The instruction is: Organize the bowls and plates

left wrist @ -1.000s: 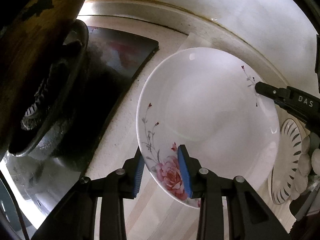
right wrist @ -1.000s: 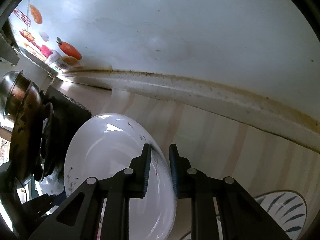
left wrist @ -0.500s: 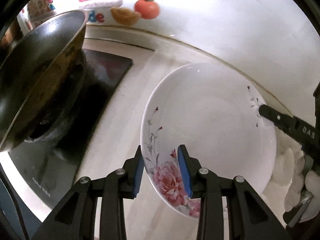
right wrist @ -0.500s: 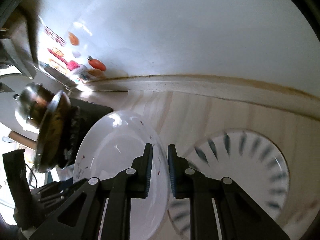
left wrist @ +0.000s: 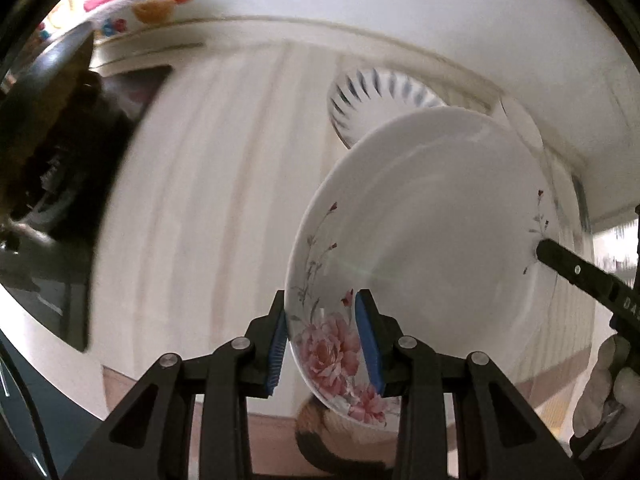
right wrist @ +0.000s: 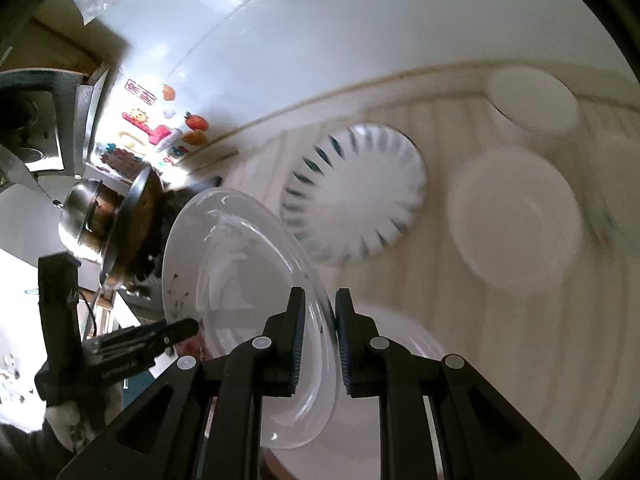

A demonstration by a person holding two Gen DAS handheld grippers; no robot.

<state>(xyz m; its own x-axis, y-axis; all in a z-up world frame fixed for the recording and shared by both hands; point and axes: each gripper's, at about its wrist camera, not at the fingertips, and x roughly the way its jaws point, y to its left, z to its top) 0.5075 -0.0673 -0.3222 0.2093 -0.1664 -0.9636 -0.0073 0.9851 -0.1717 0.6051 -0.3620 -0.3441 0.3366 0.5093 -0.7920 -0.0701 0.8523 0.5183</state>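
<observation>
A white plate with pink roses (left wrist: 432, 240) is held in the air between both grippers, tilted on edge. My left gripper (left wrist: 320, 336) is shut on its near rim by the rose print. My right gripper (right wrist: 320, 340) is shut on the opposite rim; the plate also shows in the right wrist view (right wrist: 240, 280). The right gripper's finger (left wrist: 576, 272) shows at the plate's far edge in the left wrist view. A white plate with blue rim strokes (right wrist: 352, 192) lies on the counter behind; it also shows in the left wrist view (left wrist: 380, 96).
A dark wok (left wrist: 44, 92) on a black stove sits at the left. Two plain white plates (right wrist: 516, 224) (right wrist: 532, 100) lie on the pale striped counter (left wrist: 224, 184) to the right. Another white dish (right wrist: 400, 344) sits just below the right gripper. A white wall with stickers runs behind.
Both grippers have lifted the rose plate up off the counter and carried it right, away from the stove. The blue-stroked plate and two white plates have come into view.
</observation>
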